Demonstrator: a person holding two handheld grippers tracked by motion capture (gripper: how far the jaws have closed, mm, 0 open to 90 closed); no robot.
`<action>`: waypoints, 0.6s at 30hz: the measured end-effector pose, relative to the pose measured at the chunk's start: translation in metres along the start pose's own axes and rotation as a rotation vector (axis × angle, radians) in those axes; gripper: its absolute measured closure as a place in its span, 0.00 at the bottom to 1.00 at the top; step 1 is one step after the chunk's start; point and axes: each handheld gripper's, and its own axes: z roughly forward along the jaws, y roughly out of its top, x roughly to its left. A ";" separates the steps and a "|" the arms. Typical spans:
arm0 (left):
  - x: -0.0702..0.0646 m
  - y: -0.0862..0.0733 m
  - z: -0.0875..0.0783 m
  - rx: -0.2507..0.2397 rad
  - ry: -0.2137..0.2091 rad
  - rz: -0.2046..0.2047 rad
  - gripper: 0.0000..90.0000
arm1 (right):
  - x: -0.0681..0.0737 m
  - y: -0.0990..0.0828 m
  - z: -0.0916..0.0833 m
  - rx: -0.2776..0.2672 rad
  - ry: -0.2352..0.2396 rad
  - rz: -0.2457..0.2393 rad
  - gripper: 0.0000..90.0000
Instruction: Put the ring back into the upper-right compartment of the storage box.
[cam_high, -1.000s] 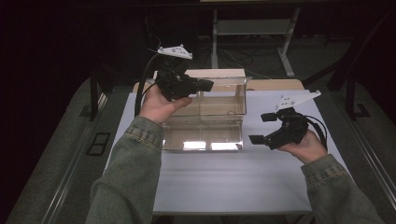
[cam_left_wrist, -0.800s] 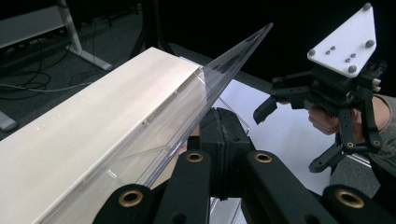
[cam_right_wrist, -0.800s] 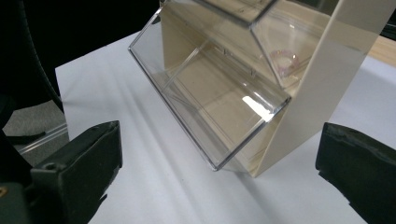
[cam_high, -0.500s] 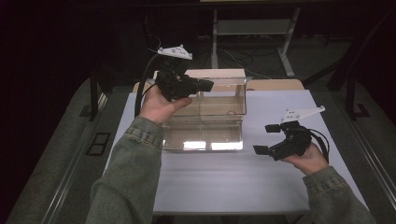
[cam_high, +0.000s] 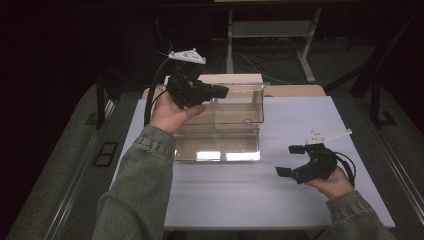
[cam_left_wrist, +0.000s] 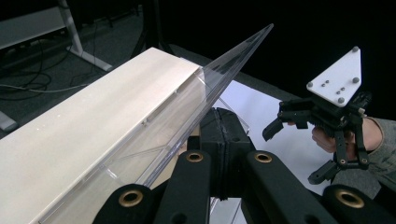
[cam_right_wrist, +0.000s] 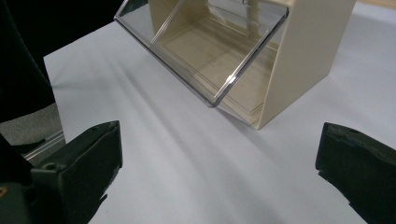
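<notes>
A white table top (cam_high: 300, 125) carries a cream-coloured box (cam_right_wrist: 303, 51) with a clear acrylic front, standing toward the far left of the sheet and well apart from the right hand. Its transparent flap lid (cam_left_wrist: 219, 88) is tilted up and open, its lower edge hanging free above the table in the right gripper view. The left gripper (cam_high: 220, 91) is held over the box's upper left edge; its jaws are pressed together, and in the left gripper view they sit just beside the raised lid's edge, though whether they pinch it I cannot tell. The right gripper (cam_high: 289, 160) hovers low over bare table to the right of the box, jaws spread wide with nothing between them.
</notes>
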 end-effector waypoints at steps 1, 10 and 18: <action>0.000 0.000 0.000 0.000 0.000 0.000 0.99 | 0.000 -0.002 0.000 -0.002 0.000 0.005 0.00; 0.000 -0.001 0.000 -0.005 0.002 -0.001 0.99 | -0.002 -0.018 -0.002 -0.016 -0.005 0.020 0.00; 0.000 -0.001 0.000 -0.008 0.004 -0.001 0.99 | -0.004 -0.035 0.000 -0.018 -0.003 0.045 0.00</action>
